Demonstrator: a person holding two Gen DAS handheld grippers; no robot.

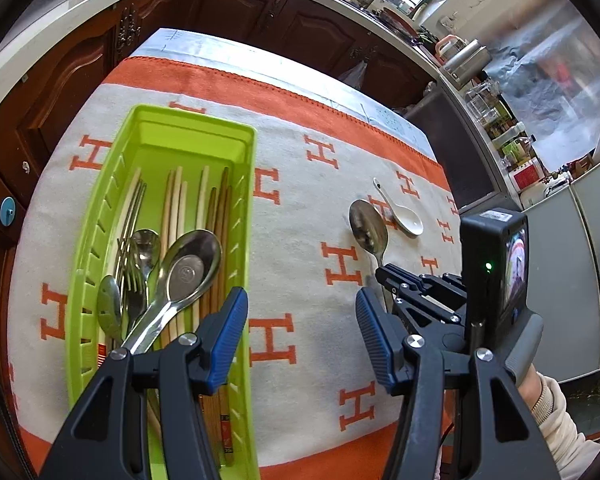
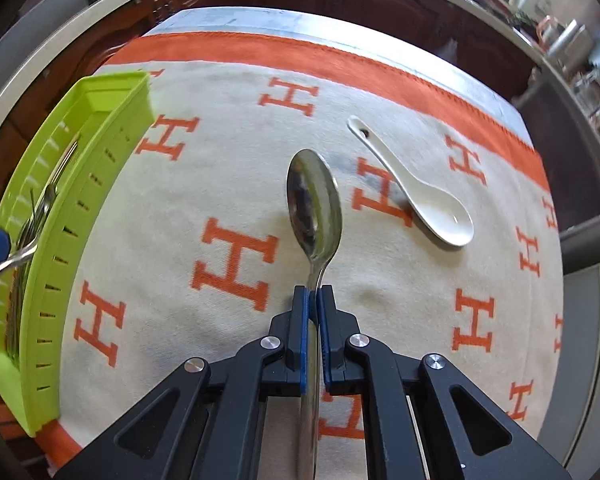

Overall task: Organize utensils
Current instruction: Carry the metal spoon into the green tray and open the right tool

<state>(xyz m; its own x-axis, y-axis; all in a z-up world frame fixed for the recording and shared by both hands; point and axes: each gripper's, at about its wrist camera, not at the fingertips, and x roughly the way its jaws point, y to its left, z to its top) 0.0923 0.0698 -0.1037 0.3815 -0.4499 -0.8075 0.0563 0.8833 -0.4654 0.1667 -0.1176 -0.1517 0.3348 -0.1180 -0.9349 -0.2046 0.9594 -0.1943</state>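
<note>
I see a steel spoon (image 2: 315,208) clamped by its handle, bowl forward above the cloth. A white ceramic spoon (image 2: 420,188) lies just beside it. The green tray (image 1: 240,184) holds chopsticks (image 1: 176,208), forks and spoons.

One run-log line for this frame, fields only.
right gripper: shut on metal spoon | left gripper: open, empty | white spoon: on cloth | green tray: holds utensils

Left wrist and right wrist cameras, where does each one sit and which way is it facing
Left wrist: on the left gripper, angled down at the green tray; its open fingers, the right gripper and a sleeve show.
Right wrist: on the right gripper, steeply down at the metal spoon it clamps; a left fingertip shows.
Shared: tray, metal spoon, white ceramic spoon, H-patterned cloth.
</note>
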